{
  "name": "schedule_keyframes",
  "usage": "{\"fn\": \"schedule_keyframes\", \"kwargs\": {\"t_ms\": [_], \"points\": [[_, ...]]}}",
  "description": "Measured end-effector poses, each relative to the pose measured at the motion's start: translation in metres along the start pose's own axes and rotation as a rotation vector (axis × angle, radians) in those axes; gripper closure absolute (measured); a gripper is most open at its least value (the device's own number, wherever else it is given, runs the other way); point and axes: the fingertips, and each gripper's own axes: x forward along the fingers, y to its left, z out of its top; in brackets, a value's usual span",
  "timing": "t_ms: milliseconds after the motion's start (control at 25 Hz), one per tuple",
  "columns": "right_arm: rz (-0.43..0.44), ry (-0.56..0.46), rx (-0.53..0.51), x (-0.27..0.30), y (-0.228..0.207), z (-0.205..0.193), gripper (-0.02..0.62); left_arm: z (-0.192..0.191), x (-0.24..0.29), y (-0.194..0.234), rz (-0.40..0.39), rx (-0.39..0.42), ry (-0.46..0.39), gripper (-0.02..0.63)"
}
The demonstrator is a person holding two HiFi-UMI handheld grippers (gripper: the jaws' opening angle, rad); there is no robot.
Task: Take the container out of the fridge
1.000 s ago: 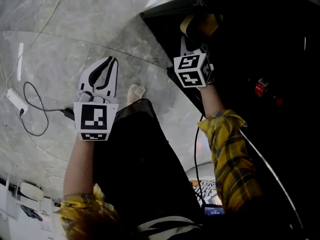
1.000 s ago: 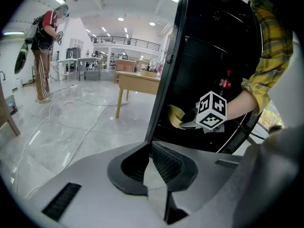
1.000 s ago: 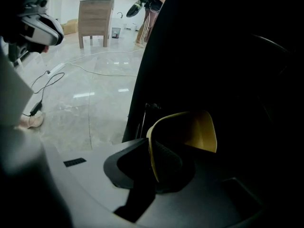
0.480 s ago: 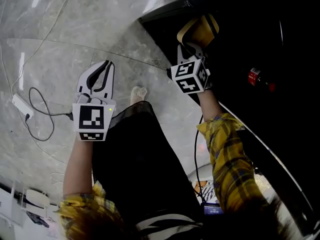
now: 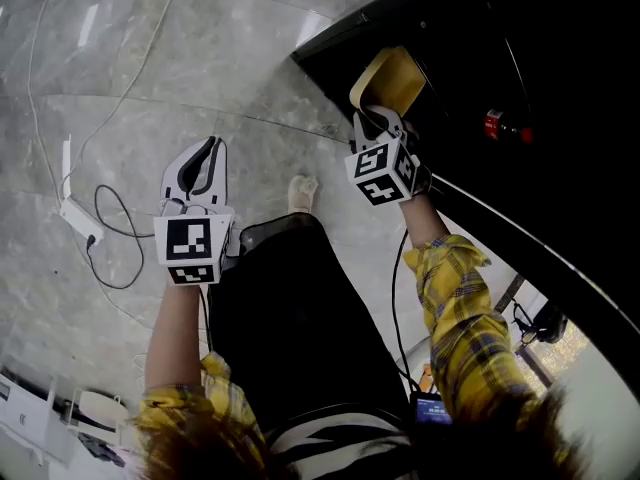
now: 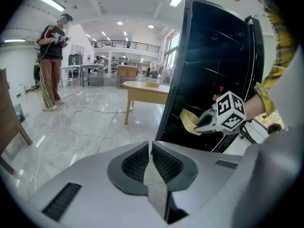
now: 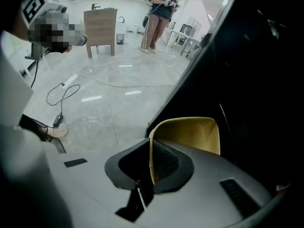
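Pinching the wall of the yellow plastic container (image 7: 190, 133) in its fingers, the right gripper (image 7: 151, 156) holds it at the mouth of the black fridge (image 5: 530, 58), seemingly not yet clear, while the left gripper (image 6: 151, 161) hangs empty, fingers pressed together.

Grey marble floor (image 5: 200, 58). White power strip (image 5: 75, 213) lying on it, black cable (image 5: 116, 286) looped just beside. 1 wooden table (image 6: 142, 90) in hall. 1 person (image 6: 52, 56) standing well off. Wooden cabinet (image 7: 100, 25) at back.
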Motion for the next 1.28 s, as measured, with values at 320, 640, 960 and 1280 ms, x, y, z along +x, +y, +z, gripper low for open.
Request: {"fn": "schedule_keyframes", "kwargs": {"t_ms": [320, 640, 960, 1280], "points": [[0.040, -0.039, -0.020, -0.075, 0.040, 0.037, 0.555, 0.016, -0.064, 0.018, 0.040, -0.046, -0.013, 0.574], [0.034, -0.086, 0.020, -0.152, 0.062, 0.076, 0.555, 0.047, -0.123, 0.025, 0.069, -0.080, -0.064, 0.574], [0.019, -0.152, 0.088, -0.234, 0.072, 0.107, 0.555, 0.093, -0.173, 0.019, 0.067, -0.076, -0.130, 0.574], [0.031, -0.184, 0.115, -0.305, 0.082, 0.120, 0.557, 0.132, -0.214, 0.001, 0.022, -0.031, -0.178, 0.574]]}}
